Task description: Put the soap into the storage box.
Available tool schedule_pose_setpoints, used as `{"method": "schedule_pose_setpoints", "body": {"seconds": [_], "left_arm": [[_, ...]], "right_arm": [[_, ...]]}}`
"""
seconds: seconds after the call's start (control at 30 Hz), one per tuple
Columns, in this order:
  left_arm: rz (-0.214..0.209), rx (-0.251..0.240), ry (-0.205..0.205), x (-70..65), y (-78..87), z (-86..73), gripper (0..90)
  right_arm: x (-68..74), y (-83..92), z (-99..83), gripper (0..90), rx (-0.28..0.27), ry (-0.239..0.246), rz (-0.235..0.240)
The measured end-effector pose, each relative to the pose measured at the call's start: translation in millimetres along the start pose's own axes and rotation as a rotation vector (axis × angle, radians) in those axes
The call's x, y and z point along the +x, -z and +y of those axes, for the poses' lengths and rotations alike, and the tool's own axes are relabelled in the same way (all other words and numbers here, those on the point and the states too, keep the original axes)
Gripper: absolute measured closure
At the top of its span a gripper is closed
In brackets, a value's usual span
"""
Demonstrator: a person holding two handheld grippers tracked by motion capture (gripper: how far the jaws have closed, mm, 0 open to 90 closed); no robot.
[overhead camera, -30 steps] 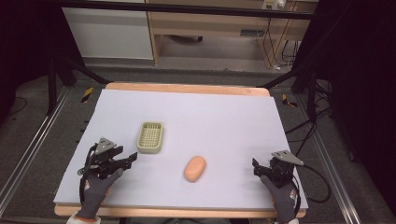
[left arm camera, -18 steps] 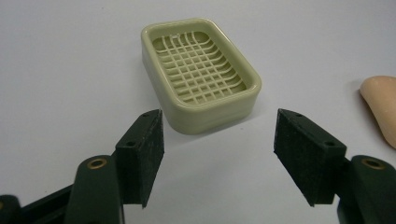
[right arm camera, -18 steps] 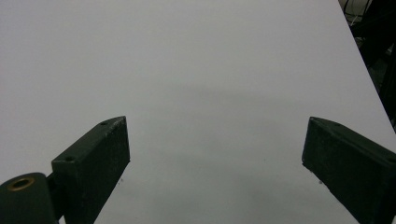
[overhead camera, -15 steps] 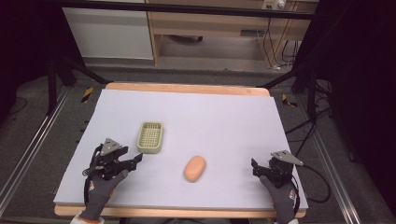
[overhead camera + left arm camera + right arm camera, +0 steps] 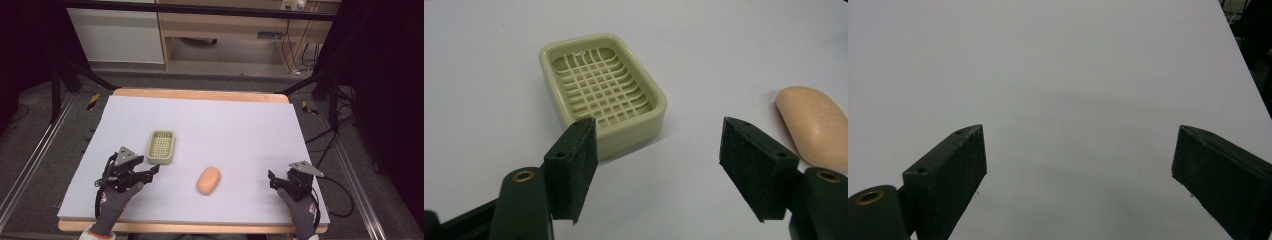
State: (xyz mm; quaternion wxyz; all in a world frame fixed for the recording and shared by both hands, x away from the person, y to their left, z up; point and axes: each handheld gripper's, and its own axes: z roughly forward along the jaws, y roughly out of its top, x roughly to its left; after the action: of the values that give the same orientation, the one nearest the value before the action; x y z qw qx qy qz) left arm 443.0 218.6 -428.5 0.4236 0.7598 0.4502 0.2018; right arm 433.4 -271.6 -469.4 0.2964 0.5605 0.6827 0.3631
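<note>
- Soap dish (image 5: 161,147), pale green with a grid floor, is seen lying flat on the table (image 5: 240,125), left of centre; nothing is held in it.
- In the left gripper view the soap dish (image 5: 604,95) is shown close up, just beyond the 2 jaw tips and slightly left of the gap; its stacked rim and lattice are resolved here, not from above.
- Left gripper (image 5: 152,170) is seen just beside the dish's near end, apart from it; its jaws are spread wide on nothing.
- Soap bar (image 5: 208,180), peach-coloured, lies well apart from the dish toward the near edge; the soap bar (image 5: 814,127) is cut by the frame's right edge in the left gripper view.
- Right gripper (image 5: 271,178) is seen near the table's near right corner; in its own view the right gripper (image 5: 1078,165) is seen spread wide over bare table surface.
</note>
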Motion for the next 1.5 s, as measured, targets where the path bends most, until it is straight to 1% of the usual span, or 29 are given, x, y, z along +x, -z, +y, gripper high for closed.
{"method": "schedule_pose_setpoints", "body": {"seconds": [0.2,0.33,0.4,0.43,0.53,0.7,0.73,0.83,1.0,1.1,1.23,1.5], "left_arm": [[-0.013,0.009,-0.022,-8.3,-3.3,7.3,30.1],[-0.025,0.008,-0.034,-14.7,-6.7,13.2,29.7],[-0.028,0.008,-0.035,-16.6,-7.6,14.9,29.5],[-0.035,0.003,-0.037,-20.6,-9.4,18.2,29.3],[-0.049,-0.002,-0.041,-27.2,-12.6,21.8,29.2],[-0.062,-0.002,-0.051,-36.1,-18.8,27.8,29.1],[-0.062,-0.002,-0.051,-36.1,-18.8,27.8,29.1],[-0.076,-0.004,-0.057,-42.7,-22.5,31.8,29.1],[-0.083,0.002,-0.07,-48.8,-27.0,35.1,29.0],[-0.089,0.005,-0.068,-52.0,-29.8,36.1,29.0],[-0.101,0.015,-0.08,-58.2,-34.8,38.3,29.0],[-0.114,0.026,-0.09,-68.2,-42.6,40.6,28.7]], "right_arm": [[1.2,-1.1,0.5,7.7,0.005,0.0,-0.004],[3.1,-2.4,1.0,7.7,0.009,0.013,-0.004],[4.0,-2.4,1.2,7.7,0.011,0.008,-0.004],[5.0,-2.7,1.3,7.7,0.013,0.013,-0.004],[5.4,-3.0,1.2,7.7,0.014,0.016,-0.002],[5.6,-3.8,1.0,7.6,0.018,0.016,-0.003],[5.6,-3.8,1.0,7.6,0.018,0.016,-0.003],[6.1,-4.2,1.0,7.5,0.02,0.018,-0.003],[6.6,-4.1,1.0,7.5,0.022,0.019,-0.002],[6.7,-4.1,1.0,7.5,0.023,0.018,-0.002],[6.6,-4.7,0.9,7.5,0.026,0.019,-0.001],[6.3,-4.8,0.7,7.5,0.029,0.022,-0.001]]}}
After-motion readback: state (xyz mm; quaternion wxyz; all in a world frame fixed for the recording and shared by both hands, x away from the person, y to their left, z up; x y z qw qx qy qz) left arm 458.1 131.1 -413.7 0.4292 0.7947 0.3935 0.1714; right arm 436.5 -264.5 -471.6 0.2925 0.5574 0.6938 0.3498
